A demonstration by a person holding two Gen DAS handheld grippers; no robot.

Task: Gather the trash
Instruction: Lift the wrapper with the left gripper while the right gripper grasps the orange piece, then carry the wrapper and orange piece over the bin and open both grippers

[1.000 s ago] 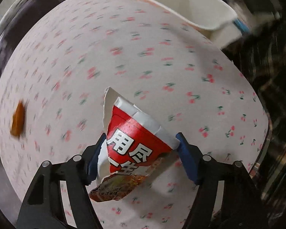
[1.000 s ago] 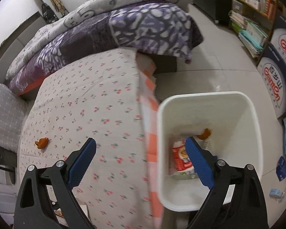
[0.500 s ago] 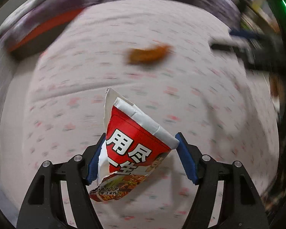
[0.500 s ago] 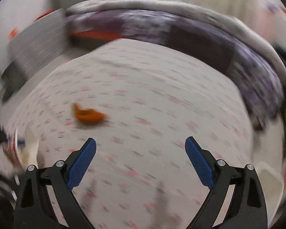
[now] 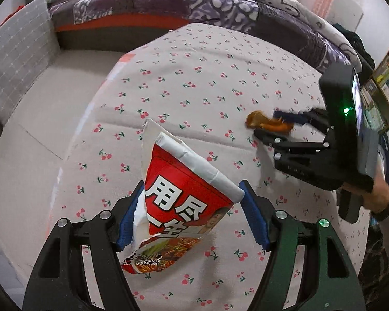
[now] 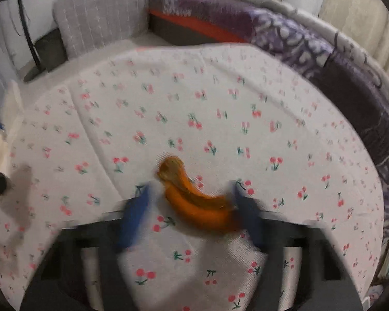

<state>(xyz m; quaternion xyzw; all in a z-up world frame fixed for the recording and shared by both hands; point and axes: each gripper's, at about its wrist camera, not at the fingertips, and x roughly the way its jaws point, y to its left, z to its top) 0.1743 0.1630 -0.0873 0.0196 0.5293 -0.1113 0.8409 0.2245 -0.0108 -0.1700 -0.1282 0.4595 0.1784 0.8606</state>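
Observation:
My left gripper (image 5: 189,215) is shut on a torn red and white instant noodle cup (image 5: 184,197) and holds it above the cherry-print tablecloth (image 5: 194,83). An orange peel (image 6: 194,199) lies on the cloth between the blue pads of my right gripper (image 6: 192,212), which is open around it and low over the cloth. The right view is blurred. In the left wrist view the right gripper (image 5: 275,129) sits at the right with the peel (image 5: 264,124) between its fingers.
A purple patterned quilt (image 5: 194,7) lies on the sofa behind the table. A grey checked cushion (image 5: 15,59) stands at the left. Bookshelves (image 5: 386,77) are at the far right.
Both grippers swung away from the white bin toward the table. My right gripper came down around the orange peel and its fingers have narrowed. The left still holds the noodle cup.

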